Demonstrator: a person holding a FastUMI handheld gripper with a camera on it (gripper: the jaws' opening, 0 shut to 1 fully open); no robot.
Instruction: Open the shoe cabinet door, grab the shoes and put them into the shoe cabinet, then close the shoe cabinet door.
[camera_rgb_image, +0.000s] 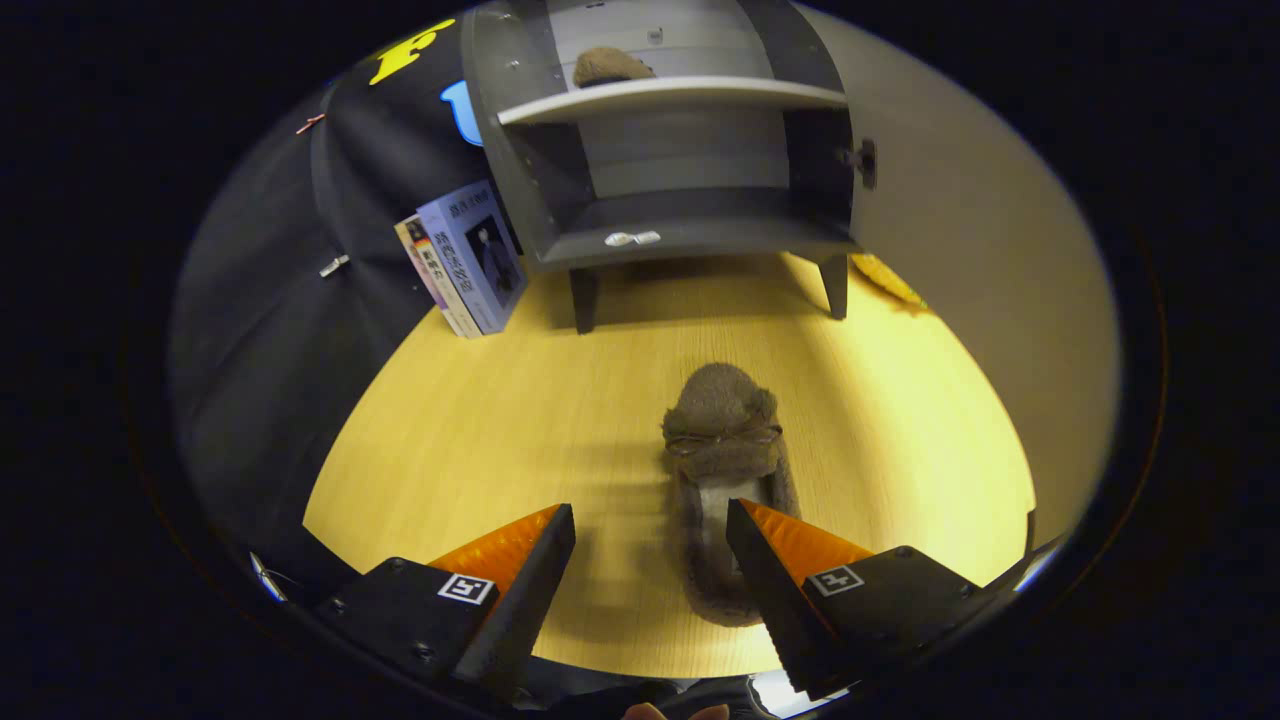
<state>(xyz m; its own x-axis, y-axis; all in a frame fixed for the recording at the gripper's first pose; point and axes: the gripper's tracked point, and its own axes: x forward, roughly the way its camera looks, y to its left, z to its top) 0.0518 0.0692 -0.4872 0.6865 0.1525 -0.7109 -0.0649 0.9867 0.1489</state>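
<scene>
A fuzzy brown slipper (722, 470) lies on the wooden floor (520, 420), toe pointing toward the cabinet, its heel end partly behind my right fingertip (748, 530). My gripper (650, 525) hovers open above the slipper's heel, nothing pressed between its fingers. The grey shoe cabinet (680, 150) stands beyond the slipper with its door (960, 200) swung open to the right. A second brown slipper (608, 66) rests on the cabinet's upper shelf (670, 96). The lower compartment holds no shoe.
Two books (465, 258) lean against the booth wall left of the cabinet. A yellow item (885, 278) lies on the floor behind the cabinet's right leg, under the open door. Bare floor stretches left of the slipper.
</scene>
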